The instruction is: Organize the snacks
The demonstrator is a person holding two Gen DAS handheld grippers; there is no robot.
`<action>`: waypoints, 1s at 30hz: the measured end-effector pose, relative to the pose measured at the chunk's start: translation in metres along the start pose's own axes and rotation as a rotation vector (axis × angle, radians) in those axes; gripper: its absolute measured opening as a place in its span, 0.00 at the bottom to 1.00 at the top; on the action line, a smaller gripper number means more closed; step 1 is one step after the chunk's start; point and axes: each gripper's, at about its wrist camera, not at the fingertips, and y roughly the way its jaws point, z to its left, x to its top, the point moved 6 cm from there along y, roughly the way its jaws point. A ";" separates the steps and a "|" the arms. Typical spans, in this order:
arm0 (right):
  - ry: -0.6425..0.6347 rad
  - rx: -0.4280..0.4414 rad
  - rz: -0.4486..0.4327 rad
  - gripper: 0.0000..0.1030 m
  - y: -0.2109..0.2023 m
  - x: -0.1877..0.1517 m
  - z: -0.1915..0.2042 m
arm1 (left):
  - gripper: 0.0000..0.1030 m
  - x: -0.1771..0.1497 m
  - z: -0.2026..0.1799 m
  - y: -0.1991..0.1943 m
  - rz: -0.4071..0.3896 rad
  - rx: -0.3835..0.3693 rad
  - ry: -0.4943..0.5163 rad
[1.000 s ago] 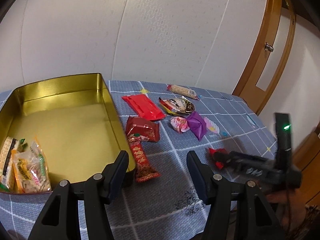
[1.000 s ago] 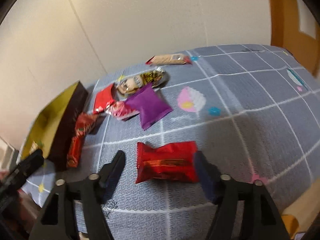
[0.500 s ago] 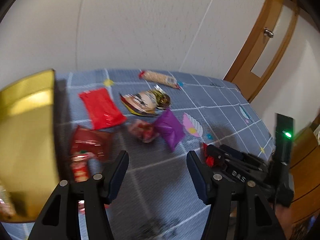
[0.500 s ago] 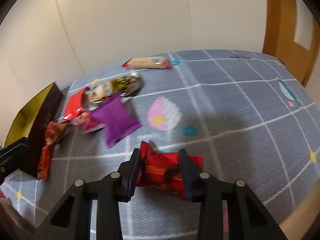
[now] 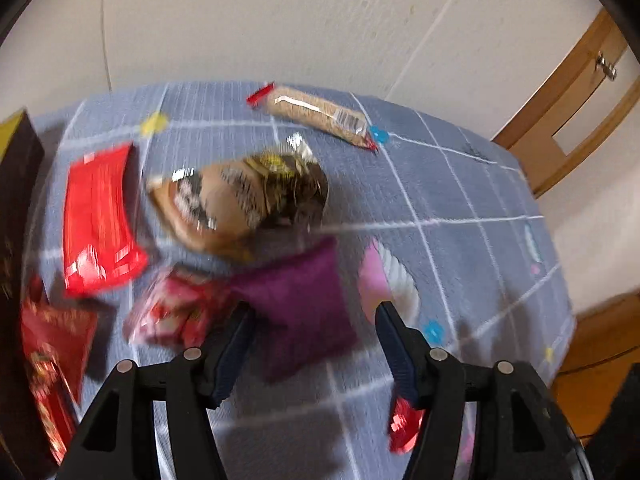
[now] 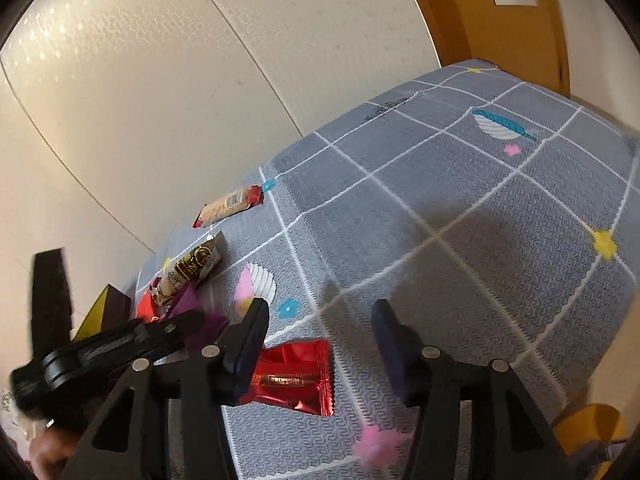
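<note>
The left claw stood apart, straddling the purple packet — its long axis ran forward; the right claw (also apart) held nothing.

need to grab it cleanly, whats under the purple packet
The purple packet lies flat on the grey cloth. Its left edge meets or overlaps the pink candy; blur hides which. Whatever sits beneath its middle is covered.

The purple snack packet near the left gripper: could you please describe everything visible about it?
The purple snack packet is a plain, matte-looking, puffed pillow pouch, apparently unopened, lying flat on the grey checked tablecloth. It sits just ahead of the open left gripper, untouched, its left edge meeting a pink-and-red wrapped sweet. Motion blur hides any print.
</note>
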 end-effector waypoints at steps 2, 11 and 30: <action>-0.008 0.025 0.013 0.58 0.001 -0.001 0.002 | 0.60 0.002 -0.002 0.001 -0.016 0.020 0.040; -0.165 0.097 0.089 0.66 0.022 -0.010 0.033 | 0.42 -0.029 0.012 -0.018 -0.044 -0.043 0.231; -0.555 0.093 0.286 0.73 0.043 -0.053 0.057 | 0.45 -0.049 0.030 -0.037 -0.040 -0.062 0.182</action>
